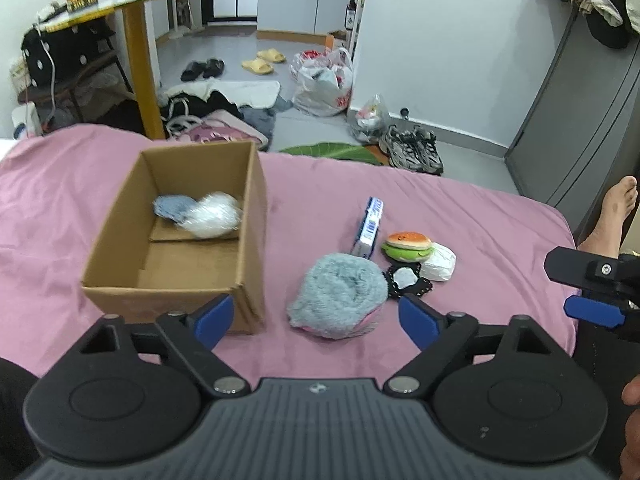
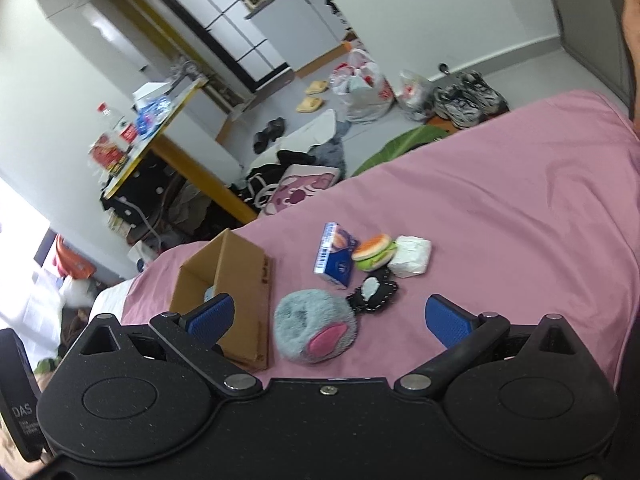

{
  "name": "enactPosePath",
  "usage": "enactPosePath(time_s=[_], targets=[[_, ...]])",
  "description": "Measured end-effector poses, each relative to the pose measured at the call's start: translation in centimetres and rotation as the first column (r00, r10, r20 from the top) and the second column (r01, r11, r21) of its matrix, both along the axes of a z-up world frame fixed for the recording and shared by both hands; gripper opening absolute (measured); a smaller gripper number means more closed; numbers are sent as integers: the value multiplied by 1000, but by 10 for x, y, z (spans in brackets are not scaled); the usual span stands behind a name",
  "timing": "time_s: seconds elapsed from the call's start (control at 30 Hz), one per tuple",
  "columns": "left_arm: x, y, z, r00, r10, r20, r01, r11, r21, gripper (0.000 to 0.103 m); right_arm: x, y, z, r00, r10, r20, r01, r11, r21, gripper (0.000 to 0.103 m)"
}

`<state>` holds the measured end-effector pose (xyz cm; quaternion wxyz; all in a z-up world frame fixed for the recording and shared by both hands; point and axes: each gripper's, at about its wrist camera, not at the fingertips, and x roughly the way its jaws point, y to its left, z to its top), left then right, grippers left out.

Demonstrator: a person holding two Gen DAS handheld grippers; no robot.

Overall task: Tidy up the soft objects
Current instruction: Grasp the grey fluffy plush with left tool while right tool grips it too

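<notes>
The left gripper is hovering with jaws spread wide and empty; the fluffy grey plush is lying on the pink bed between and just ahead of them. The cardboard box is sitting ahead-left. The right gripper is likewise gaping, the plush just ahead between its jaws.

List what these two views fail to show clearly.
- Box contents: left wrist view, motion-blurred; a grey and a white soft item, identity unclear.
- Cardboard box interior: right wrist view, hidden by its wall and the gripper's left finger.
- Blue carton: left wrist view, print too small.
</notes>
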<state>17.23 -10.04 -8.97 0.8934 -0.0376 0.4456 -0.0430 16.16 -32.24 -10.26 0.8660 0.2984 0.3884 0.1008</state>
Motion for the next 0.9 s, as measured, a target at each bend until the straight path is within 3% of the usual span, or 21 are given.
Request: enactPosePath(time_s=[0.37,0.5,0.63,0.77,0.9], targets=[[27,-18,-31,999,-7,-49,5,999,-43,68,18,-8,-27,995,-71,-67,73,997,24,101],[38,-24,-37,998,-19,-56,16,998,-57,68,23,-11,-34,992,-87,-87,91,995,46,97],[48,-28,-46,998,-6,-66,3,999,-51,65,28,-9,-43,990,-83,-110,90,994,60,96],[57,-28,-61,994,25,-104,-29,999,-36,50,31,-6,-48,988,-78,-131,87,994,65,96],[64,-24,-70,992,67,-109,-70,997,-24,50,33,-3,-51,988,-70,-140,81,994,69,96]])
